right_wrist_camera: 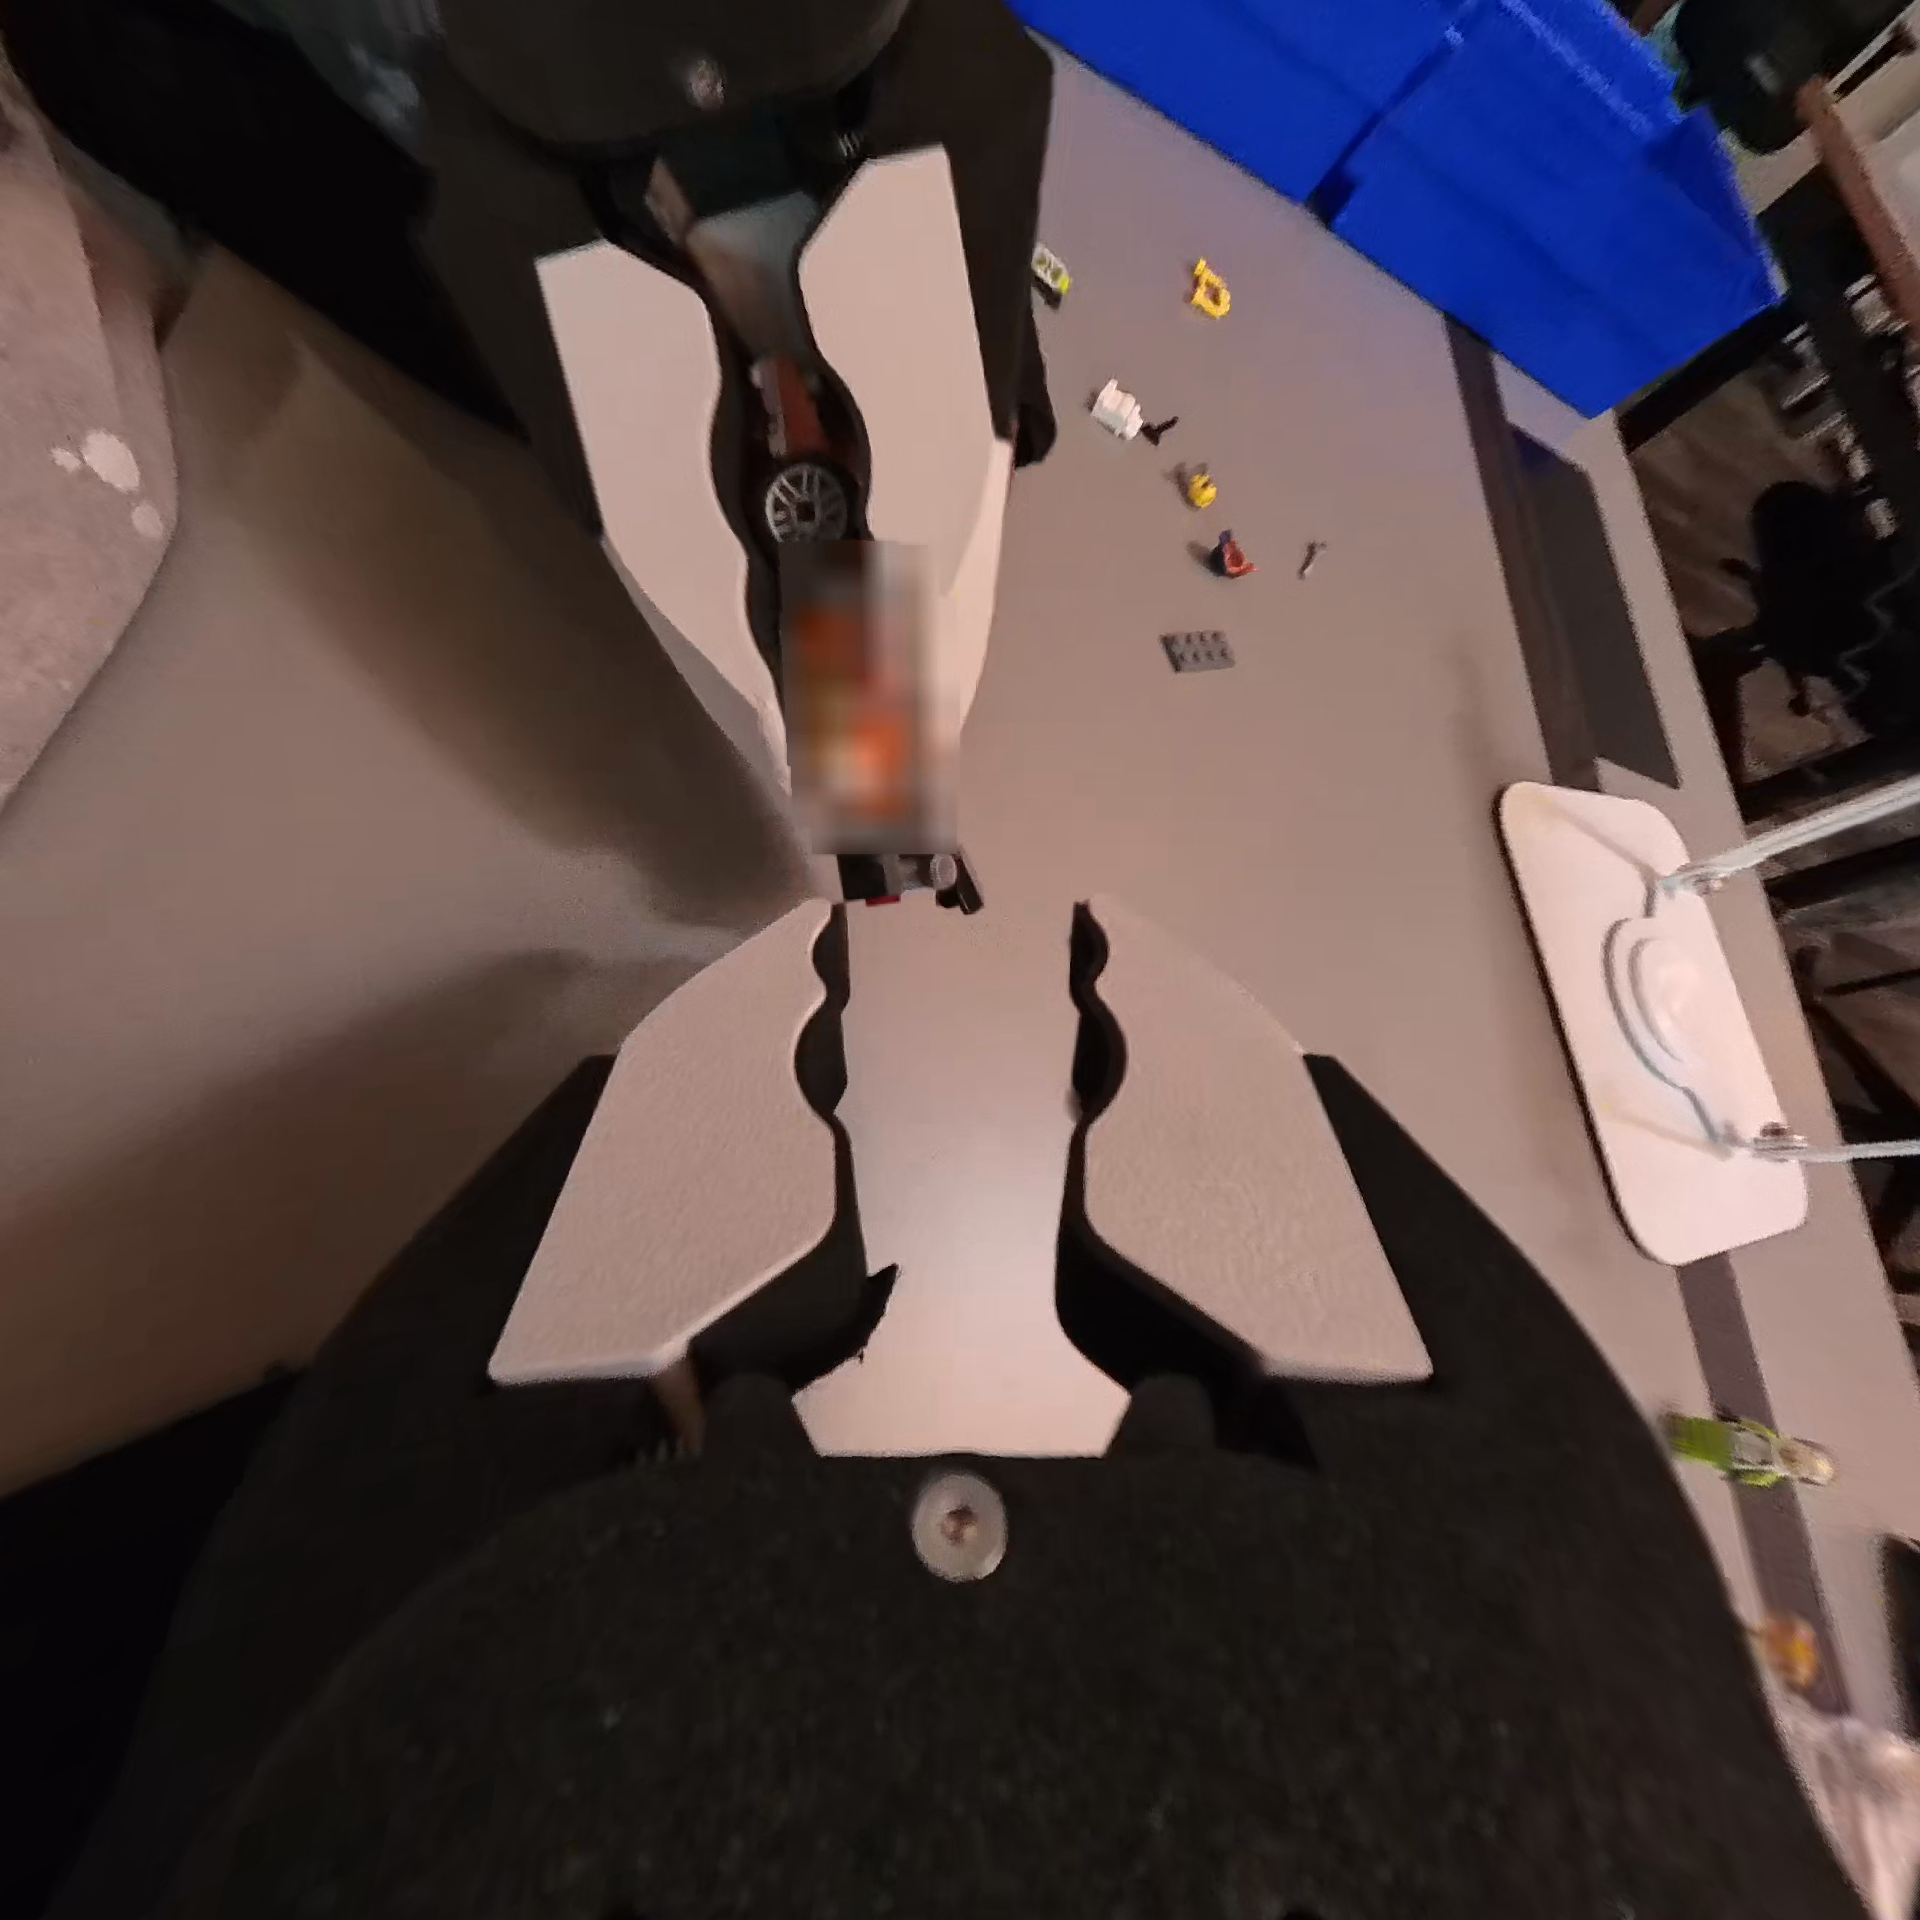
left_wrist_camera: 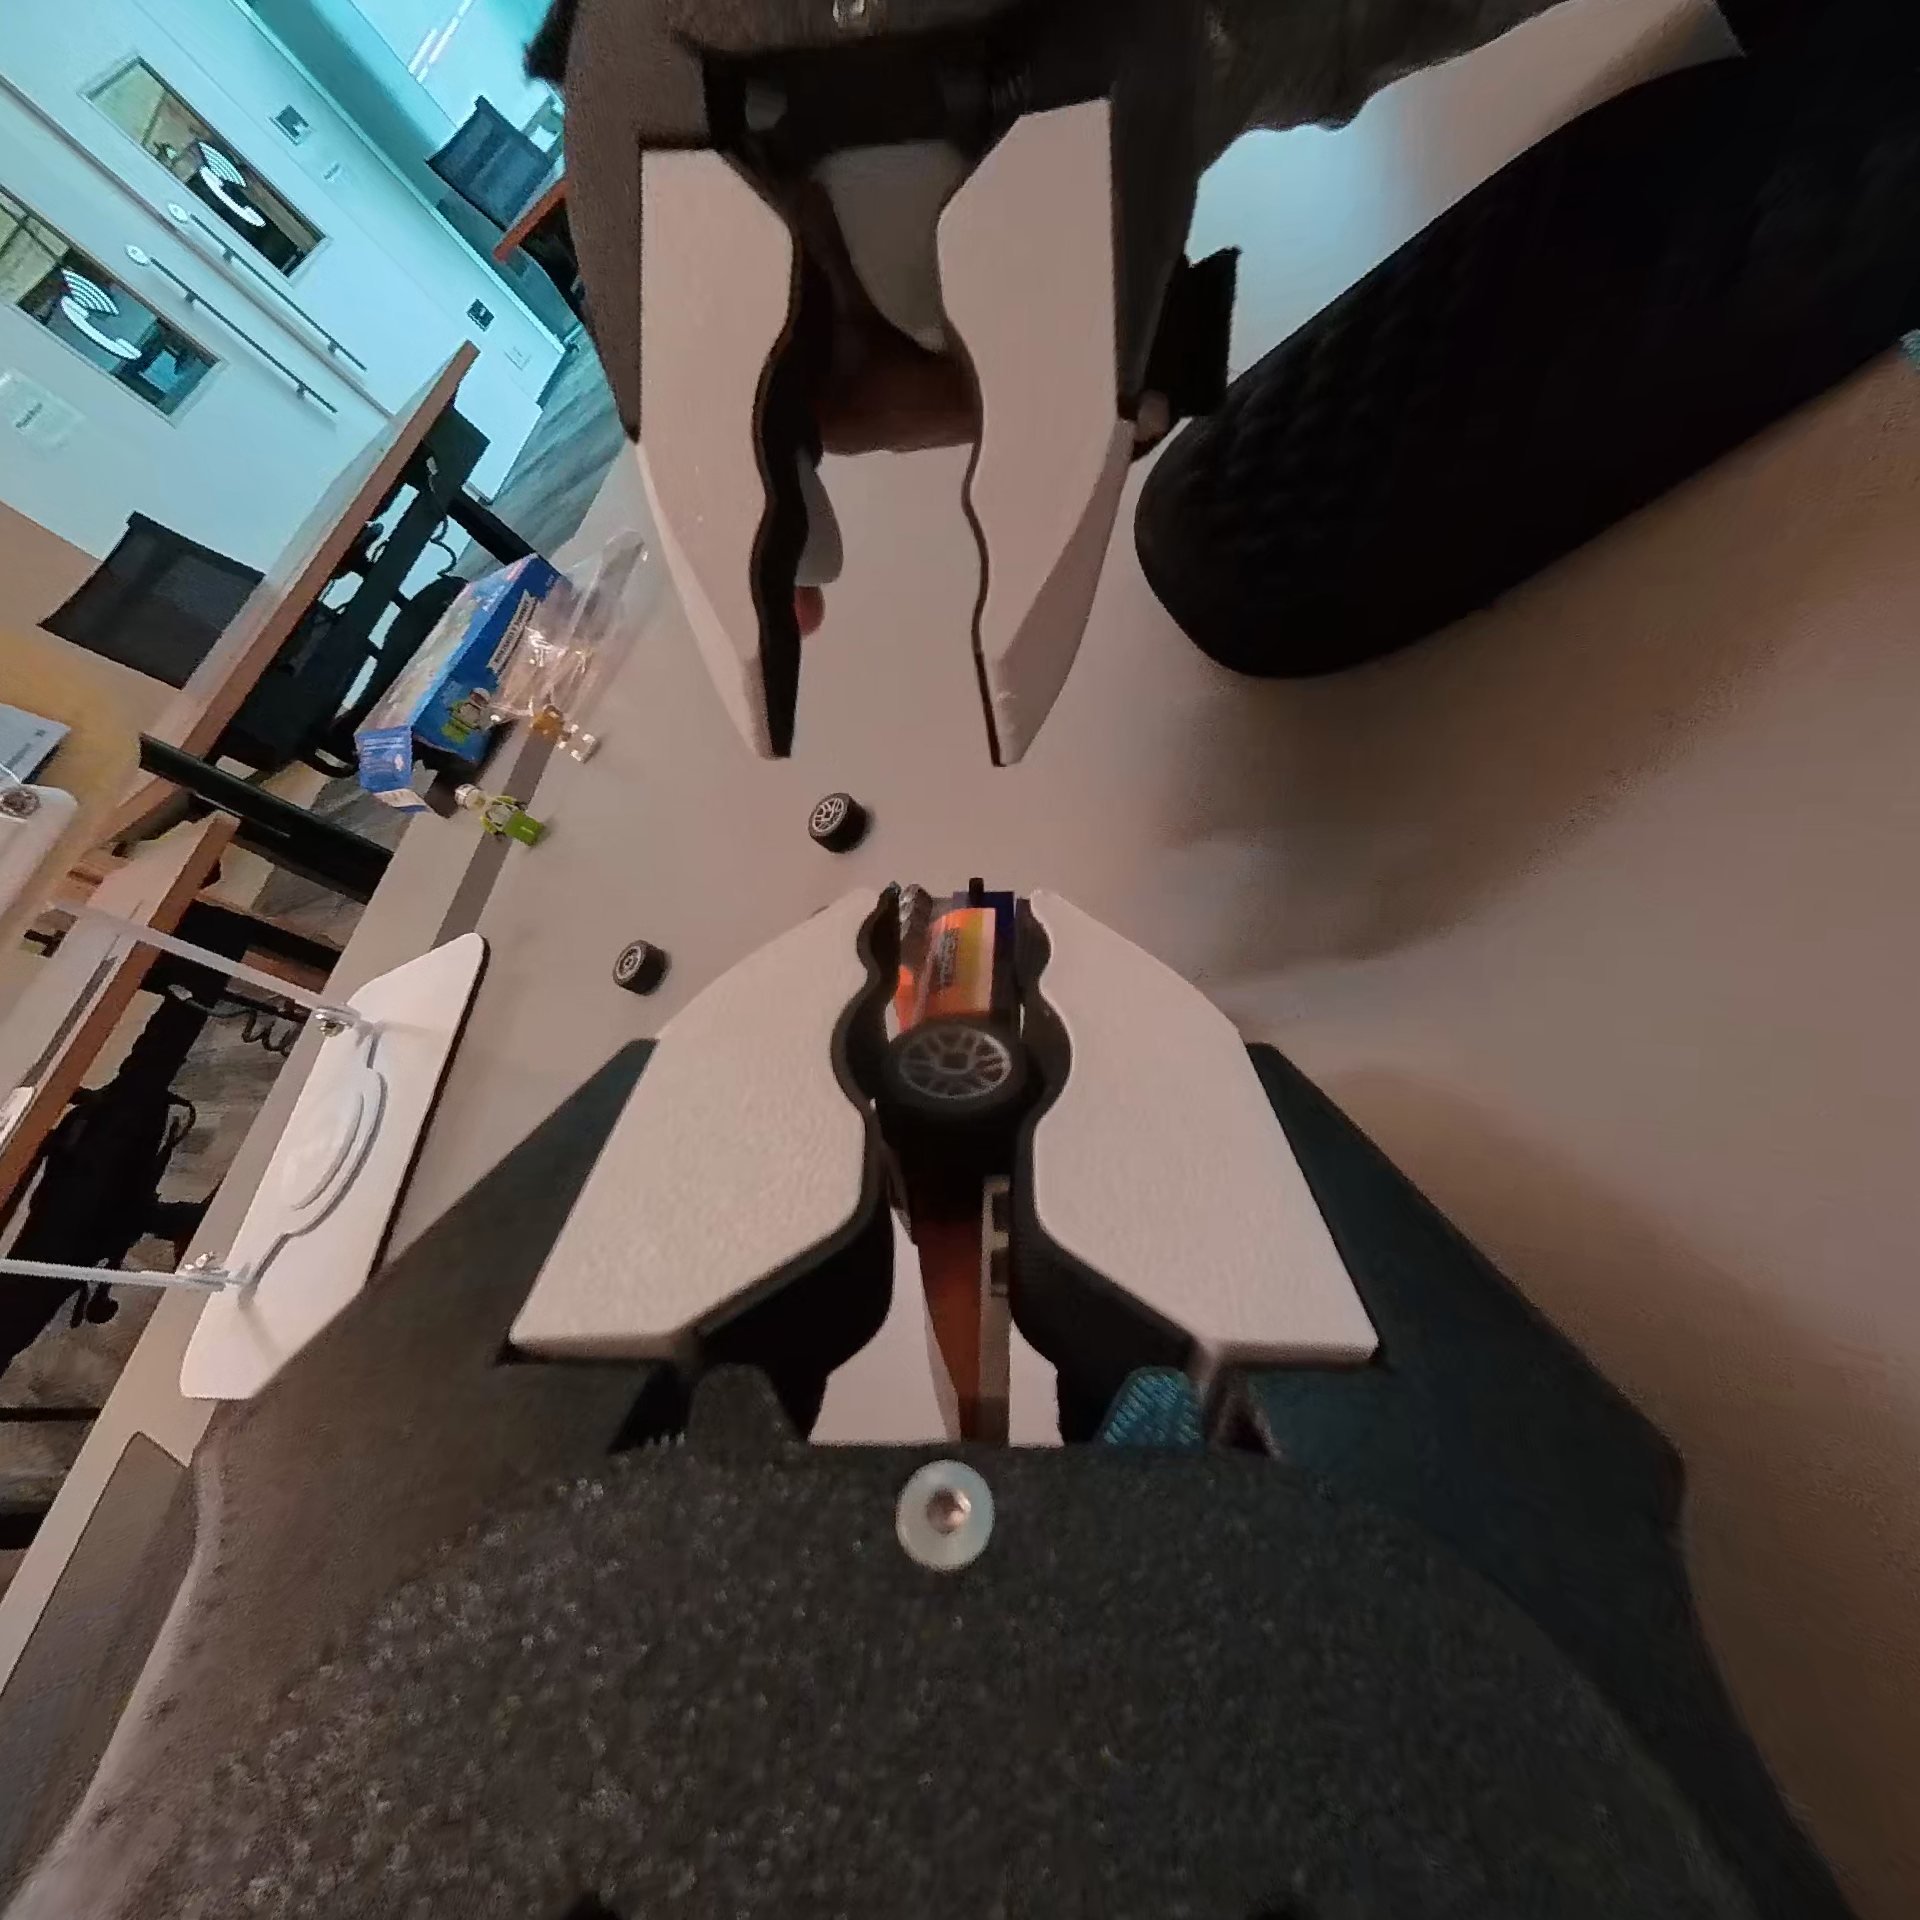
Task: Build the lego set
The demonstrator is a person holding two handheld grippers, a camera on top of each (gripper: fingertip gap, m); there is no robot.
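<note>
Left claw (left_wrist_camera: 956,914) clamped on a partly built lego car (left_wrist_camera: 951,997), held above the grey tabletop (left_wrist_camera: 727,831); the car lies lengthwise between the white fingers (left_wrist_camera: 748,1143), its orange body toward the tips and 1 fitted wheel (left_wrist_camera: 954,1062) seated in the scalloped recess of the inner edges. Right claw (right_wrist_camera: 956,909) stands apart and empty, its tips just beside the black end of the car, facing the left claw head-on. In the right wrist view the middle of the car is hidden by a mosaic patch.

Handling, as a judgement: the car is light and rigid plastic, smooth enough to slip under a loose grip, and its pressed-together joints may separate if squeezed or twisted across the seams. The firmest hold appears to be along the flat flanks of the body, as at present; the wheel turns and gives poor purchase.

2 loose wheels (left_wrist_camera: 837,821) (left_wrist_camera: 638,966) rest on the tabletop beside the left claw, well placed for fitting next; each is small and round, so likely to roll, and best pinched across its tread. Farther off lie a grey studded plate (right_wrist_camera: 1202,650), small yellow pieces (right_wrist_camera: 1208,288), a green minifigure (left_wrist_camera: 499,816) and the blue set box (left_wrist_camera: 473,665).
</note>
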